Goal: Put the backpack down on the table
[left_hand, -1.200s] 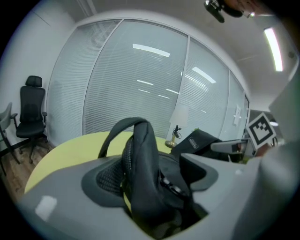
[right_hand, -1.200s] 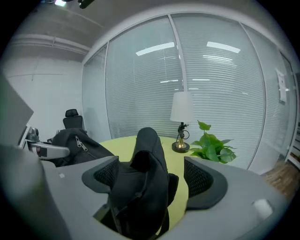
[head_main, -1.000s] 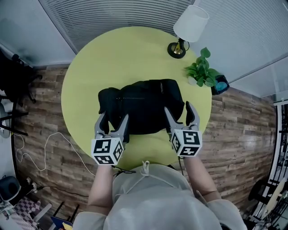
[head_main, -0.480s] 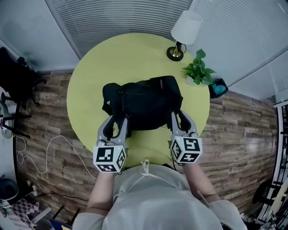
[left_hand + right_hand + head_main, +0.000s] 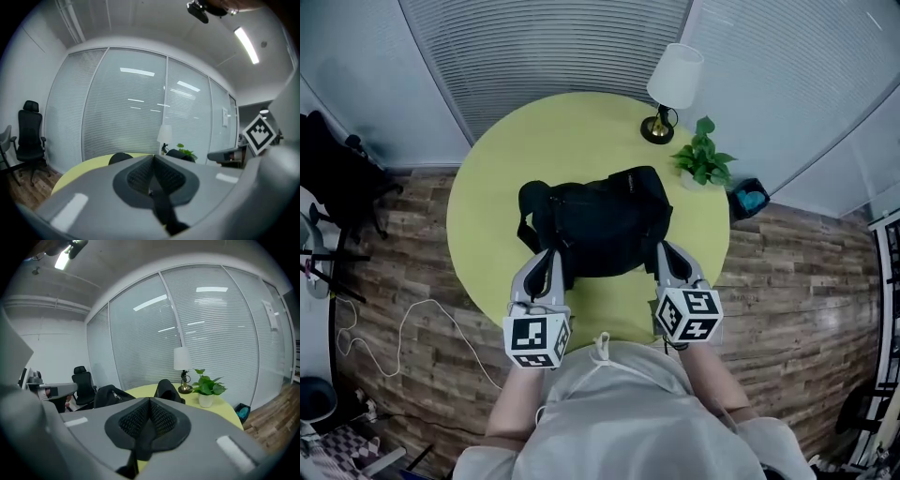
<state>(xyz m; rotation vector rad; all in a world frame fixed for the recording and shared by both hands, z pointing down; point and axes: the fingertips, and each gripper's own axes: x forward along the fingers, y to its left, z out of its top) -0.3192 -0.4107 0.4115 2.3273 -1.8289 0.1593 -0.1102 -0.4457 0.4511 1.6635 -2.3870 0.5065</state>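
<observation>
Backpack [image 5: 598, 220], black and slumped, lies on the round yellow-green table [image 5: 544, 131], about at the table's middle and reaching toward the table's near edge, where you stand. From the head view it looks to rest flat on the table top, though whether its near end is lifted cannot be told. Your left gripper [image 5: 548, 256] sits over the table's near-left part with its jaws pressed together on a black band of webbing, the left strap [image 5: 161, 211], which runs out from between the pads toward the camera. Your right gripper [image 5: 667, 251] sits over the table's near-right part, likewise clamped on the right strap [image 5: 140, 446]. Since you have only webbing in each grip, my judgement is that the bag's body will sag and swing if you raise it, so lift both hands evenly, with the two straps equally taut, and move slowly so that the load does not tip to one side. Set the bag's base down first, well inside the table's rim, then lower the rest before you let the jaws part. Steer clear of the table's far-right rim, where the lamp [image 5: 667, 89] and the potted plant [image 5: 701, 161] stand; a swinging bag could knock either over, so make any shift toward the table's centre rather than its far side
</observation>
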